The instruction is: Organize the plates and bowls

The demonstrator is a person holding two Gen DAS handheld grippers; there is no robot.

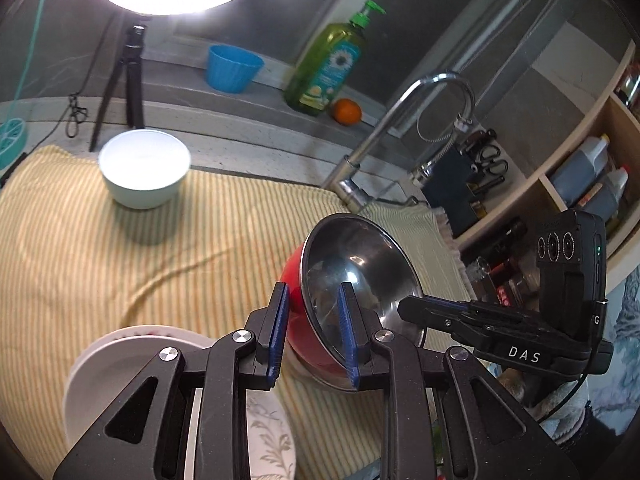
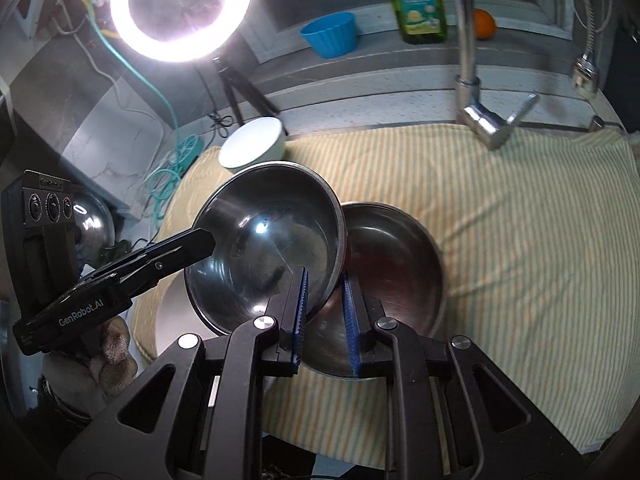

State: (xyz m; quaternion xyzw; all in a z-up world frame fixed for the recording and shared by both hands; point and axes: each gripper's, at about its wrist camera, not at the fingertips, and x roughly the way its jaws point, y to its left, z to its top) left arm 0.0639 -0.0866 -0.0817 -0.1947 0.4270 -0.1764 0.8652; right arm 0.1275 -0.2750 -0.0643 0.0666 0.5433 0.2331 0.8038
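Both tongs worked one bowl over the striped cloth covering the bench. The red-sided steel bowl was tilted up on edge, mouth toward the left wrist camera. In that view the left tongs straddled its near rim, one blue pad outside on the red wall and one inside; contact looked likely, but whether they were truly clamped I could not tell. The right tongs straddled the rim on the opposite side, pads close but a gap showing; grip likewise uncertain.

Judgement: two holds on opposite rims kept the tilted bowl from swinging, probably so it could be lowered square.

A second steel bowl sat upright on the cloth, just behind and partly under the tilted one in the right view, probably the nesting target. A white bowl stood well apart at the far end of the cloth. White plates lay stacked below the left tongs, one with a leaf pattern.

Risk: slick steel rim could slip.
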